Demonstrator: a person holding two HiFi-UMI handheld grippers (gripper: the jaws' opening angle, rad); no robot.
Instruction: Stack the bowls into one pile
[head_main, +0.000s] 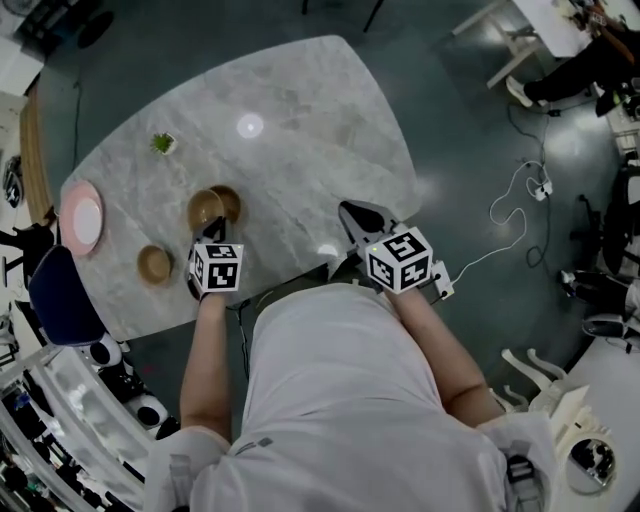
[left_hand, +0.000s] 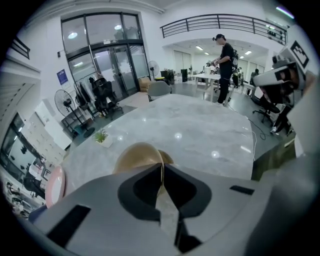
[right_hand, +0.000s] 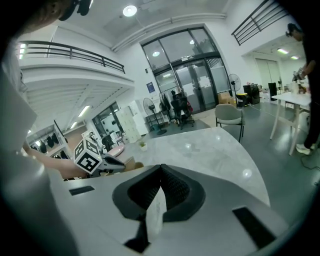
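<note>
Left hand-held gripper seemingly clamped on tilted bowl rim, right hand-held gripper closed, empty

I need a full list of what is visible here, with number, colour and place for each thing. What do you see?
table: one, grey marble, centre
held bowl: one, brown wood, rim in the left jaws
second bowl: one, brown, close behind the held bowl
third bowl: one, brown, apart, nearer the plate
plate: one, pink, table's left edge
plant: one, green, white pot, far side
chair: one, dark blue, left of table
cable: one, white, floor
left gripper: shut on bowl
right gripper: shut, empty
</note>
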